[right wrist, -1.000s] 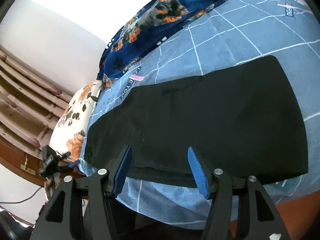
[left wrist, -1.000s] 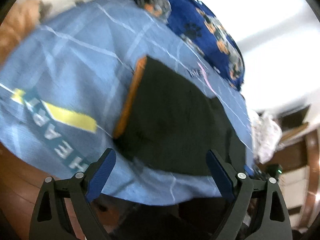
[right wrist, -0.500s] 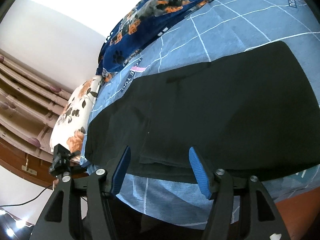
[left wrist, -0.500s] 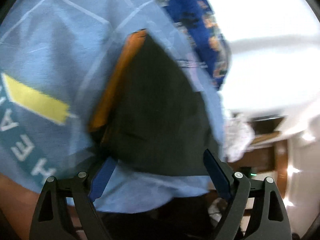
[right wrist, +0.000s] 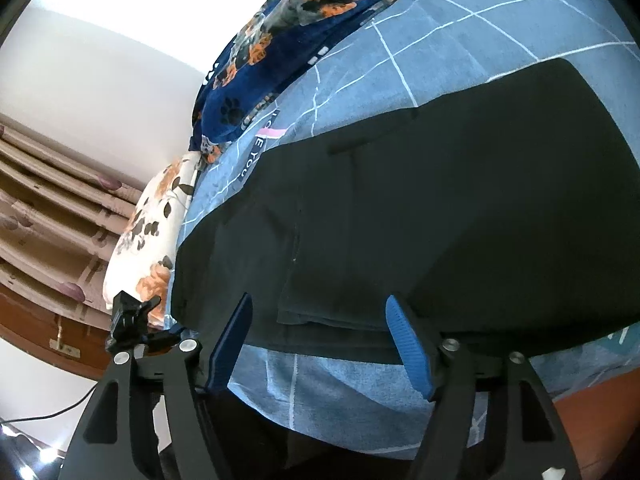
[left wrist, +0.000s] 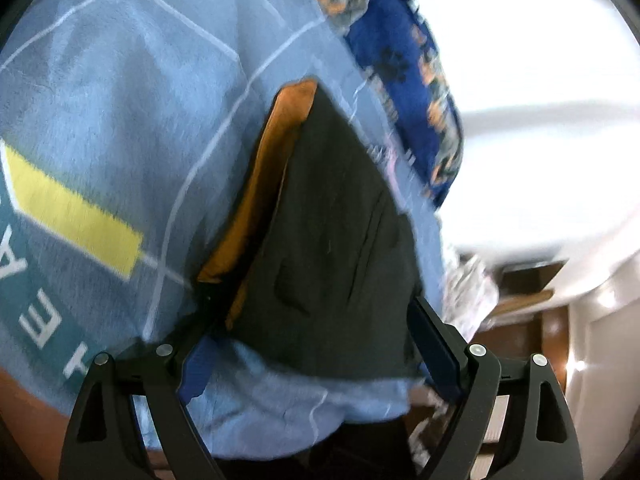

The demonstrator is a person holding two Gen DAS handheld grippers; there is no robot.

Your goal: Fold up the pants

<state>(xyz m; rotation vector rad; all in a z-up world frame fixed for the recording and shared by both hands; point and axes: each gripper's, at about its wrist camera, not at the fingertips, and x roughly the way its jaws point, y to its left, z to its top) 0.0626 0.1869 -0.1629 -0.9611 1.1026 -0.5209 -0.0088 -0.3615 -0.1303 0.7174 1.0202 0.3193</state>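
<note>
black pants point(right wrist: 420, 208) lie flat on a bed covered by a light blue sheet point(right wrist: 460, 36) with thin white grid lines; in the right wrist view they fill the centre and right of the frame, a folded layer edge showing at lower centre. in the left wrist view the pants point(left wrist: 340, 248) run from upper centre to lower centre, with an orange lining strip point(left wrist: 272, 168) along their left edge. a dark blue blanket point(right wrist: 288, 44) printed with paws and flowers sits at the upper centre of the right wrist view, a white floral pillow point(right wrist: 152, 232) at left centre, pleated curtains point(right wrist: 44, 208) at far left. a yellow block and teal letters point(left wrist: 68, 208) mark the sheet at left of the left wrist view.

the left gripper point(left wrist: 316, 344) has its jaws spread wide over the near edge of the pants, pads not pressing the cloth. the right gripper point(right wrist: 324, 340) has jaws that have just been opening; they straddle the near hem without gripping it.
</note>
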